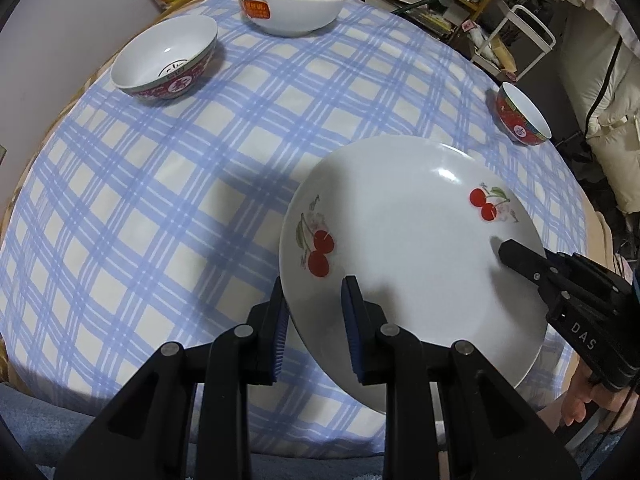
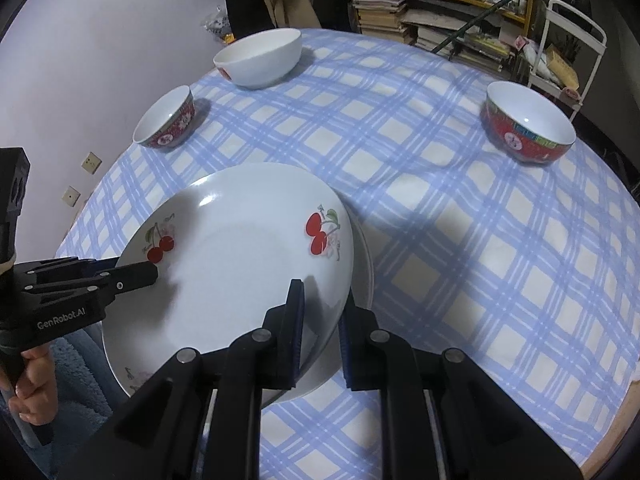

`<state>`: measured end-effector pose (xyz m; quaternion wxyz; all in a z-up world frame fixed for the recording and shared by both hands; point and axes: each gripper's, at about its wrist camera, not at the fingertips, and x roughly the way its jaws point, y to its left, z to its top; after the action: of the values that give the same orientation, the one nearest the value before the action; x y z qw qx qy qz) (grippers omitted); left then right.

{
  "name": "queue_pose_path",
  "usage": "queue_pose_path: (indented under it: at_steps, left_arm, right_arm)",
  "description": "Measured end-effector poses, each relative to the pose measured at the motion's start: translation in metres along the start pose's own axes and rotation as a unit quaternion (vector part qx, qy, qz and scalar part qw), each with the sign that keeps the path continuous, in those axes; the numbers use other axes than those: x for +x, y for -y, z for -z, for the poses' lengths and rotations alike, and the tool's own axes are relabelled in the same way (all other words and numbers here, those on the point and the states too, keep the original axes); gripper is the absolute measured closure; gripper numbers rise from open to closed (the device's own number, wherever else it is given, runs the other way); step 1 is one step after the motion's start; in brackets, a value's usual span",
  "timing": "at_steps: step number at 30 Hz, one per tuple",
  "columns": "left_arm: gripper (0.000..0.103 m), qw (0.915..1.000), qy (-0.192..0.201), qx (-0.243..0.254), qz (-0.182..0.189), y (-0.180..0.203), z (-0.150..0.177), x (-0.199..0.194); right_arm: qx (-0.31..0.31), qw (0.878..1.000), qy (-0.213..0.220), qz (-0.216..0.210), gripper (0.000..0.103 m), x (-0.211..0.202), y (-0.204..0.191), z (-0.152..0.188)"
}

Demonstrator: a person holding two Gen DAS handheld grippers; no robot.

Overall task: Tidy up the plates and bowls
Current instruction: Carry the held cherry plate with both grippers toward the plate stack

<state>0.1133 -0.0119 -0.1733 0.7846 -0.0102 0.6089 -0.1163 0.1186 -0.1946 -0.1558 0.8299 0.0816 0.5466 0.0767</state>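
Observation:
A white plate with red cherries (image 1: pixel 400 248) (image 2: pixel 240 264) hangs tilted just over the checked tablecloth, held from both sides. My left gripper (image 1: pixel 316 308) is shut on its near left rim, one blue pad on top and one beneath; in the right wrist view this gripper (image 2: pixel 150 274) comes in from the left. My right gripper (image 2: pixel 322 320) is shut on the plate's right rim and shows in the left wrist view as a black tip (image 1: pixel 506 250). The rim of a second white plate (image 2: pixel 367 264) peeks out underneath. Three bowls stand farther back.
A plain white bowl (image 1: pixel 292 4) (image 2: pixel 260 56) with an orange label stands at the far edge. A red patterned bowl (image 1: pixel 168 64) (image 2: pixel 166 120) sits far left, another red bowl (image 1: pixel 520 116) (image 2: pixel 528 124) far right. Shelves of books (image 2: pixel 400 12) and a white rack (image 2: pixel 560 40) stand behind the table (image 2: pixel 460 220).

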Motion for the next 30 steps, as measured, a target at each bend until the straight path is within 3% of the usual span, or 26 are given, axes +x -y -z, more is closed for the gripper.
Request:
queue_pose_path:
  at_steps: [30]
  left_arm:
    - [0.078, 0.9982, -0.052, 0.016, -0.025, 0.009, 0.000, 0.041]
  right_arm:
    - [0.001, 0.999, -0.034, 0.023, 0.086, 0.018, 0.003, 0.001]
